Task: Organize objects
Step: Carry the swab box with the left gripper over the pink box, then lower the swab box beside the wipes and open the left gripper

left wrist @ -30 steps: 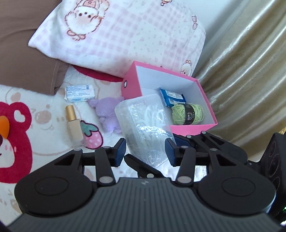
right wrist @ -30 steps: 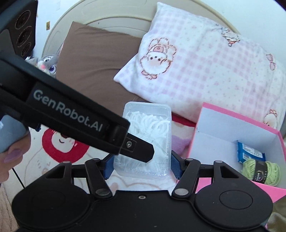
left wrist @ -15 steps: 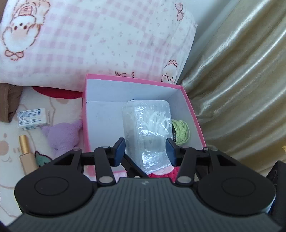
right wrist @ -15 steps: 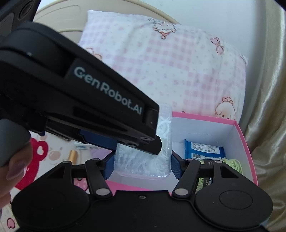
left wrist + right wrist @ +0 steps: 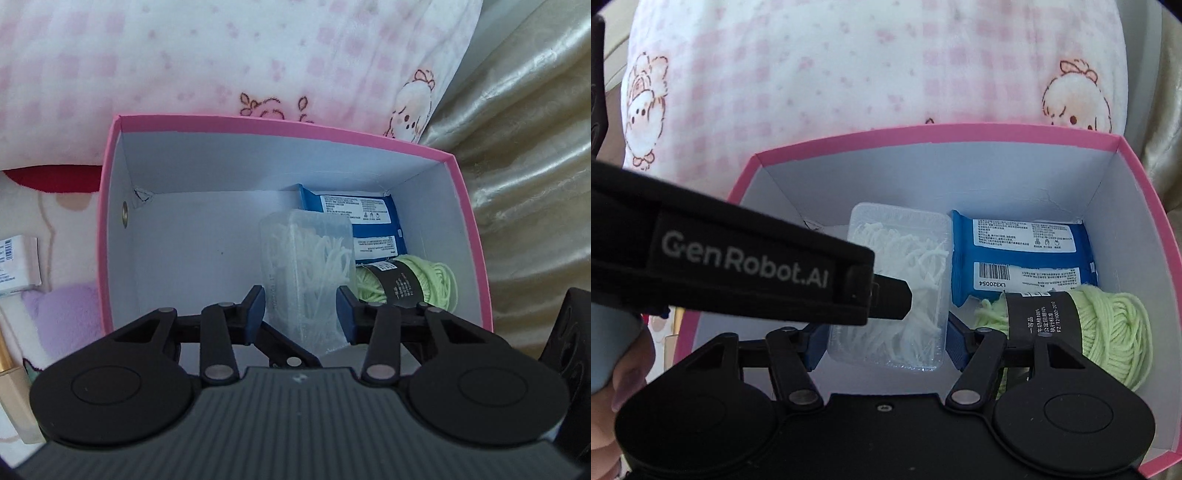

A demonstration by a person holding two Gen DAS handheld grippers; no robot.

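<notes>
A: Since a second ago we have carried the clear floss box [image 5: 306, 273] off the bed into the pink box [image 5: 110, 206], at its middle.

B: Our left claw [image 5: 299, 308] is closing around it; whether it presses, we cannot tell. Our right claw [image 5: 886, 341], easing apart, pinches it.

A: It may tip onto the green yarn [image 5: 424, 284] at 3 o'clock; the blue packet [image 5: 351, 210] crowds 1 o'clock.

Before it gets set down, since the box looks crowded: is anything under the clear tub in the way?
Nothing visible blocks it. The clear tub hangs over bare white floor of the pink box; the blue packet and green yarn lie beside it, to the right.
</notes>
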